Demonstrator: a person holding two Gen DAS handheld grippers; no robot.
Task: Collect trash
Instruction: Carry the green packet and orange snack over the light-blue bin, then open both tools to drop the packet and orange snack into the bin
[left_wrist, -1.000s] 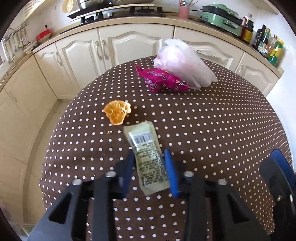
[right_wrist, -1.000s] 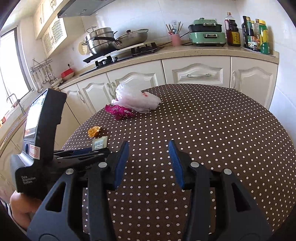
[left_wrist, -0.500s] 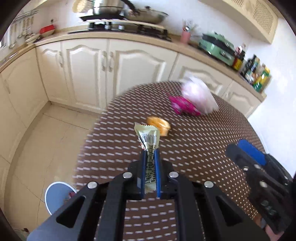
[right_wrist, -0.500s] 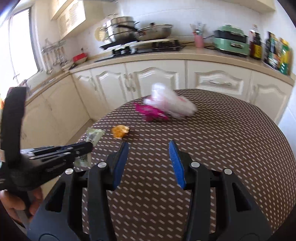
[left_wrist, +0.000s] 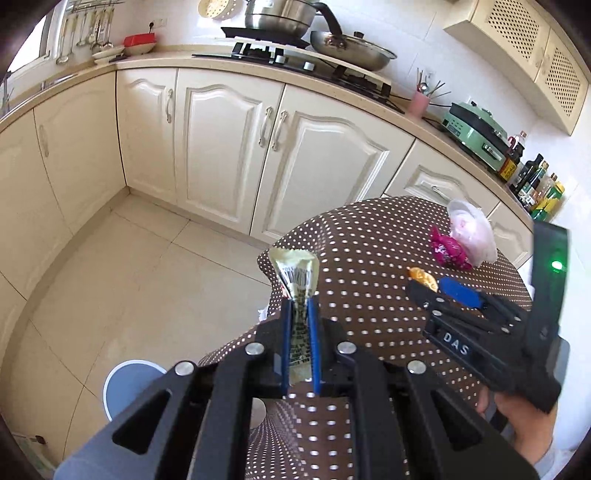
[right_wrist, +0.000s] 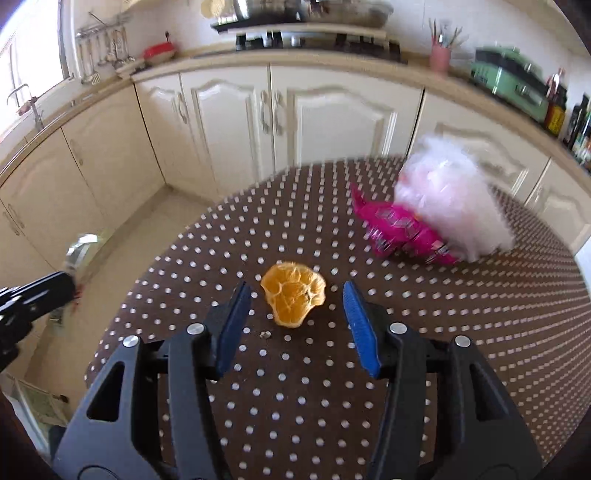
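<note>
Left tongs (left_wrist: 300, 334) clamped the wrapper (left_wrist: 297, 280) past the desk (left_wrist: 354, 236) edge, above the bin (left_wrist: 127, 380), for dropping; right tongs (right_wrist: 293, 325) were closing around the peel (right_wrist: 293, 297), not touching.

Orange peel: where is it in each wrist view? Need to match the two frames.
Left wrist: orange peel right of centre on the dotted table, partly hidden behind the right gripper.
Right wrist: peel at centre, lying between the right gripper's closing fingers, untouched.
Shared landmark: pink wrapper against the white bag, beyond the peel.
</note>
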